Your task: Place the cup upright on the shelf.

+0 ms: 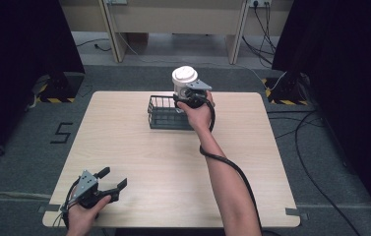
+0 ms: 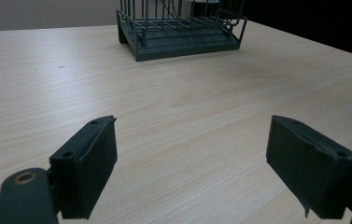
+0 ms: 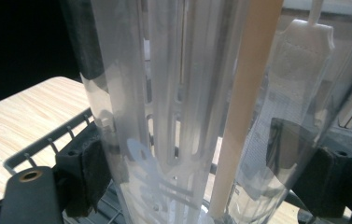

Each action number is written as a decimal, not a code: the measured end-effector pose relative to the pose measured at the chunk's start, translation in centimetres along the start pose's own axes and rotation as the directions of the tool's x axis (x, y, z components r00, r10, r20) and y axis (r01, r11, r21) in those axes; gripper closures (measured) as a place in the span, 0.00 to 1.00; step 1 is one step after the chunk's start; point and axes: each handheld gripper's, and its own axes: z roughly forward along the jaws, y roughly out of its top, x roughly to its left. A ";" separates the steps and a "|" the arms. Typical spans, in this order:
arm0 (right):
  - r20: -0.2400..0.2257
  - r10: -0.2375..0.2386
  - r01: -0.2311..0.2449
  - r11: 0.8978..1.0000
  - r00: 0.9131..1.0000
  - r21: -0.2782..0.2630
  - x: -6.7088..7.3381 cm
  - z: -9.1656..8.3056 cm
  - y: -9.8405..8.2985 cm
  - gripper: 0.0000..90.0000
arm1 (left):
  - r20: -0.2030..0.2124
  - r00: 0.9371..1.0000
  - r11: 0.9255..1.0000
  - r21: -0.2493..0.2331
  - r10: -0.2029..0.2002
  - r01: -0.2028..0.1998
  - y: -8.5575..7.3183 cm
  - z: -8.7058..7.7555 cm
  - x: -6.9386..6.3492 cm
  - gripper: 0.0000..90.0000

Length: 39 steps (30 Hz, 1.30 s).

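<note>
Down at table's 7 o'clock corner, left gripper [image 1: 108, 180] sits idle, jaws spread wide, nothing between them, bare wood ahead. Further out toward 12 o'clock, right gripper [image 1: 187, 96] clamps clear tumbler [image 3: 201, 116] with white lid [image 1: 184, 74], jaws pressing both sides, held over right end of dark wire basket [image 1: 162, 114].

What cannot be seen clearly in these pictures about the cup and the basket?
- Clear plastic cup with white lid: in the high view its lower part is hidden behind the right hand-held gripper and hand.
- Same cup, right gripper view: top and base cut off by the edges.
- Dark wire basket: in the left gripper view its top is cut off.
</note>
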 end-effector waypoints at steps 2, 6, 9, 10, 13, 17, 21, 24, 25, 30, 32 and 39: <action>0.005 0.002 -0.002 1.000 1.000 0.011 0.0 0.2 -0.2 0.20 | 0.001 1.000 1.000 0.000 0.002 -0.002 0.0 0.0 0.0 0.18; 0.010 0.002 -0.002 1.000 1.000 0.022 0.0 0.5 -0.6 0.20 | 0.002 1.000 1.000 0.000 0.002 -0.002 0.0 0.0 0.0 0.18; 0.016 0.003 -0.004 0.999 1.000 0.034 0.1 0.8 -0.9 0.20 | 0.002 1.000 1.000 0.000 0.003 -0.003 0.0 0.0 0.0 0.18; 0.018 0.002 -0.003 0.999 1.000 0.038 0.1 0.9 -1.0 0.20 | 0.002 1.000 1.000 -0.002 0.001 -0.001 0.0 0.0 0.0 0.18; 0.022 -0.007 0.006 0.999 1.000 0.053 0.3 1.2 -1.3 0.20 | 0.002 1.000 1.000 -0.003 0.000 0.000 0.0 0.0 0.0 0.18; 0.025 -0.006 0.004 0.998 1.000 0.067 0.4 1.4 -1.5 0.20 | 0.002 1.000 1.000 -0.003 0.001 -0.001 0.0 0.0 0.0 0.18; 0.028 -0.013 0.011 0.997 1.000 0.077 0.5 1.5 -1.7 0.20 | 0.002 1.000 1.000 -0.003 0.001 -0.001 0.0 0.0 0.0 0.18; 0.029 -0.012 0.010 0.997 1.000 0.081 0.5 1.6 -1.9 0.20 | 0.002 1.000 1.000 -0.003 0.001 -0.001 0.0 0.0 0.0 0.18; 0.030 -0.008 0.006 0.997 1.000 0.081 0.5 1.6 -1.9 0.20 | 0.004 1.000 1.000 -0.002 0.001 -0.001 0.0 0.0 0.0 0.18; 0.028 -0.008 0.006 0.996 1.000 0.088 0.5 1.5 -1.8 0.20 | 0.004 1.000 1.000 -0.002 0.000 0.000 0.0 0.0 0.0 0.18; 0.027 -0.011 0.008 0.996 1.000 0.094 0.5 1.4 -1.8 0.20 | 0.003 1.000 1.000 -0.001 0.000 0.000 0.0 0.0 0.0 0.18; 0.026 0.007 -0.009 0.997 1.000 0.082 0.3 1.0 -2.0 0.17 | 0.002 1.000 1.000 -0.002 -0.002 0.002 0.0 0.1 0.0 0.18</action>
